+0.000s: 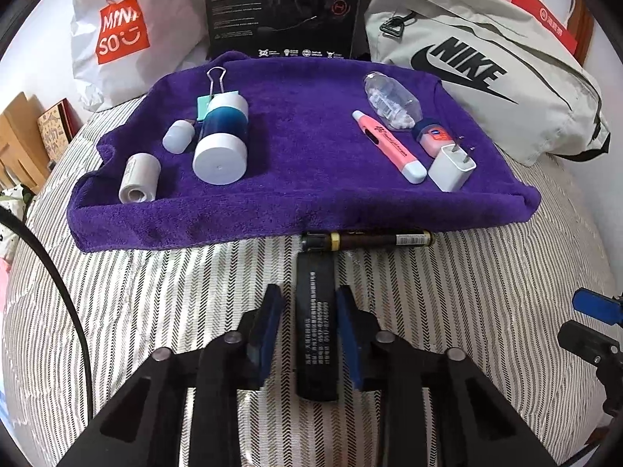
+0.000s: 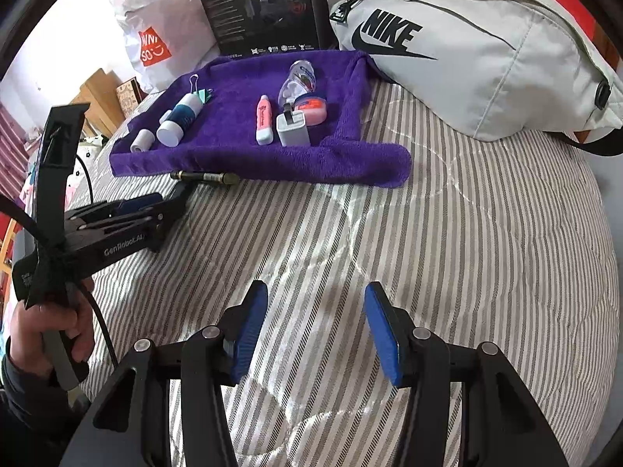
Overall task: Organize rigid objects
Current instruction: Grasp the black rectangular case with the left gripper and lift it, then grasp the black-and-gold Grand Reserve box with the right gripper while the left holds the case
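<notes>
A black oblong stick with white print [image 1: 314, 327] lies on the striped bedspread [image 1: 155, 292], between the fingers of my left gripper [image 1: 310, 307]. The right pad [image 1: 346, 323] sits against its side, while a thin strip of bedspread shows between it and the left pad [image 1: 272, 319]. Just beyond it a dark pen with gold bands [image 1: 366, 239] lies along the front edge of the purple towel [image 1: 303, 136]. My right gripper [image 2: 315, 311] hangs open over bare bedspread [image 2: 467, 253], with nothing between its blue pads. Seen from the right wrist, the left gripper [image 2: 155, 210] is low at the left.
The towel carries a white roll [image 1: 139, 178], a small white bottle [image 1: 178, 136], a blue and white bottle [image 1: 222, 140], a binder clip [image 1: 212, 93], a clear bottle [image 1: 391, 101], a pink highlighter [image 1: 389, 147], a pink jar [image 1: 433, 138] and a white charger [image 1: 451, 167]. Bags and a black box [image 1: 280, 7] stand behind it.
</notes>
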A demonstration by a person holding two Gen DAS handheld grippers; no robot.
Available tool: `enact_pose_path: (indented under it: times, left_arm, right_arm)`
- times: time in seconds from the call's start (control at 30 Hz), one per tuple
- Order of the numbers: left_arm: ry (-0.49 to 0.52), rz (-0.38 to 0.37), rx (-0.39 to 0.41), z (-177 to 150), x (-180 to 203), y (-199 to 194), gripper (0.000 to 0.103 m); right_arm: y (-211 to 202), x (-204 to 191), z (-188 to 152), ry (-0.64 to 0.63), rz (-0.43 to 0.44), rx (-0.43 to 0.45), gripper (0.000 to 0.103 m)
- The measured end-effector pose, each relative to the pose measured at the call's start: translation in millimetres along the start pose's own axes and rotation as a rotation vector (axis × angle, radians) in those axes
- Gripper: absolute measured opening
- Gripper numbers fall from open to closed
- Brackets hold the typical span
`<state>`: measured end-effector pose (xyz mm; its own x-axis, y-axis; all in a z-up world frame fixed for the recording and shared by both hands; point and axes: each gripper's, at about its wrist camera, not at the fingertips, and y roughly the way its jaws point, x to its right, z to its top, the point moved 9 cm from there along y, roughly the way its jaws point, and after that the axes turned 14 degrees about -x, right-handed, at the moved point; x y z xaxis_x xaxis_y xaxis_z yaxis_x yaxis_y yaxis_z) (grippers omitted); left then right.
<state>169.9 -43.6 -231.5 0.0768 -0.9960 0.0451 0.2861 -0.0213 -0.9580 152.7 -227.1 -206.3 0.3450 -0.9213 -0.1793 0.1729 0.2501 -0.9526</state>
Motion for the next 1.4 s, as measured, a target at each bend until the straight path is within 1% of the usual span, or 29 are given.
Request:
enact_pose_path:
  times: [0.13,0.6,0.8,1.17,1.27,1.33,1.4]
  left_arm:
    - [-0.004,-0.017,-0.002,0,-4,0,0.022]
    - [0.007,-0.073,-0.012,-1,-7,-1,0.021]
    - [0.0,-0.094,-0.032,-5,-10,-3,0.021]
    - [-0.058,-0.061,-0.037,-16,-50,-13,0.021]
    - [-0.09,-0.059,-0.038,-20,-66,-14,0.021]
    - [-0.108,-0.06,-0.04,-22,-76,-14,0.021]
    - [-0.119,-0.065,-0.038,-22,-83,-15,0.021]
  right_arm:
    - [-1,-3,5,-0.002,0.02,0.002,0.051]
    - [2,-19,16,-0.032,0.031,-0.007,0.051]
    - [-2,-25,21,-0.044,0.036,0.002,0.051]
    - [0,-54,36,-0.104,0.073,0.019,0.052]
    - [8,-70,42,-0.141,0.096,0.017,0.052]
    - [16,-80,48,-0.169,0.089,0.016,0.052]
    - [25,-91,54,-0.191,0.102,0.013,0.051]
